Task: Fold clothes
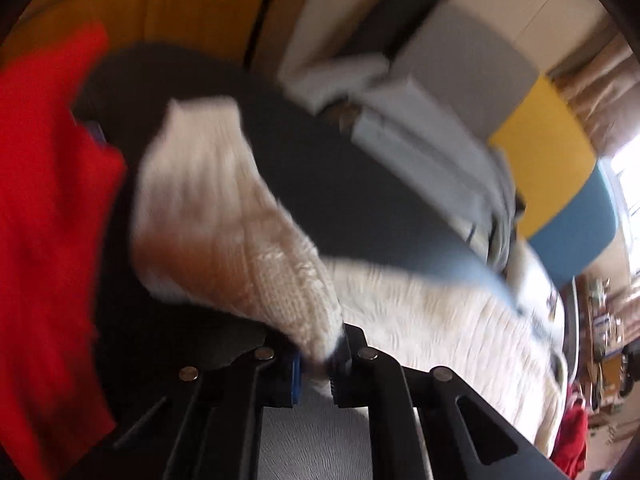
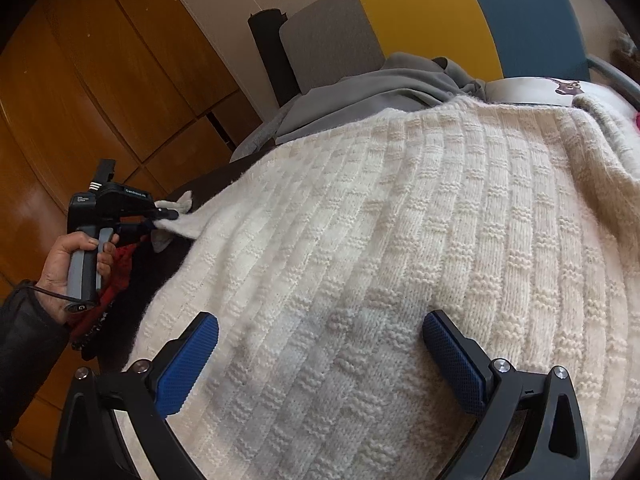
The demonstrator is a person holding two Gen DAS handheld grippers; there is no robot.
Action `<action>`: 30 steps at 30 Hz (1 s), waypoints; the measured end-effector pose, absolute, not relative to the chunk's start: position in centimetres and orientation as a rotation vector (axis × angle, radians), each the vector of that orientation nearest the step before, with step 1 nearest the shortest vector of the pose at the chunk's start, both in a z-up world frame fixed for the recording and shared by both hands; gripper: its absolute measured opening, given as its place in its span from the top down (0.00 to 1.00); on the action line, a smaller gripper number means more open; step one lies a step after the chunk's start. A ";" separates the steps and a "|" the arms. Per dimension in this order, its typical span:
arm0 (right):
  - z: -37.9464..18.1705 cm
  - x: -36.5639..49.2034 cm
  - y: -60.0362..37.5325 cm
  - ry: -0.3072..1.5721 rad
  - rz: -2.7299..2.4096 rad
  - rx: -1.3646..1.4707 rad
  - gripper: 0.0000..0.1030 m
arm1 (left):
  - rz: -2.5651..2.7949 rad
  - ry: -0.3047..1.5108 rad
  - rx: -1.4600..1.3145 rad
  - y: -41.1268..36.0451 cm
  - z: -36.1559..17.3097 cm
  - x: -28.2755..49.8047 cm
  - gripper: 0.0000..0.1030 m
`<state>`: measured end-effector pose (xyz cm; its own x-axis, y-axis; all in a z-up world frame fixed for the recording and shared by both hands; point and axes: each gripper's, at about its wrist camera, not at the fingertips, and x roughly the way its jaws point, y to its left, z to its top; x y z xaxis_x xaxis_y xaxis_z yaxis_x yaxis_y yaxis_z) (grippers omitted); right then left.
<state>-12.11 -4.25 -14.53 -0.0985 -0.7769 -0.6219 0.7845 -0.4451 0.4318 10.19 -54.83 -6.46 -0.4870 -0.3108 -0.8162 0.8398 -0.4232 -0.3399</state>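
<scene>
L gripper [image 1: 316, 364] is clamped on the sleeve [image 1: 224, 216] of the white sweater [image 2: 400, 260], prob. to fold it inward; R gripper [image 2: 320, 360] hovers wide open above the sweater, holding nothing.

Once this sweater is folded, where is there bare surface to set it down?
Little is free. One dark bare patch lies between the raised white sleeve and the grey clothes. The left side is crowded by a red garment; the white sweater fills the middle, and the grey clothes crowd the headboard.
</scene>
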 end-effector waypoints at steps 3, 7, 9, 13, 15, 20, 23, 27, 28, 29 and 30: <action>-14.5 -12.0 -4.3 0.009 -1.767 0.994 0.00 | -1.980 0.819 0.915 -55.1 -5.2 9.4 0.91; -14.5 -11.6 -4.7 0.034 -1.770 0.991 0.00 | -1.954 0.720 1.075 -53.8 -6.7 8.9 0.87; -14.5 -11.4 -4.7 0.036 -1.771 0.992 0.00 | -1.978 0.866 1.038 -52.4 -6.9 11.6 0.78; -14.5 -11.2 -4.8 0.039 -1.774 0.992 0.00 | -2.111 1.048 0.948 -47.9 -6.5 16.8 0.71; -14.4 -11.0 -4.8 0.032 -1.771 0.992 0.00 | -2.169 1.025 1.022 -44.3 -7.3 19.0 0.71; -14.3 -10.7 -4.8 0.032 -1.777 0.992 0.00 | -2.248 0.823 1.275 -36.8 -9.4 20.7 0.71; -14.3 -10.6 -4.8 0.035 -1.779 0.992 0.00 | -2.281 0.735 1.328 -33.5 -10.1 20.9 0.71; -14.4 -10.7 -4.7 0.037 -1.775 0.990 0.00 | -2.323 0.791 1.303 -31.4 -9.6 20.8 0.71; -14.4 -10.7 -4.7 0.037 -1.774 0.990 0.00 | -2.300 0.715 1.319 -30.6 -9.7 20.6 0.71; -14.4 -10.8 -4.7 0.038 -1.773 0.990 0.00 | -2.276 0.640 1.334 -29.9 -9.9 20.4 0.75; -14.4 -10.7 -4.7 0.039 -1.773 0.990 0.00 | -2.254 0.575 1.349 -29.1 -9.9 20.2 0.81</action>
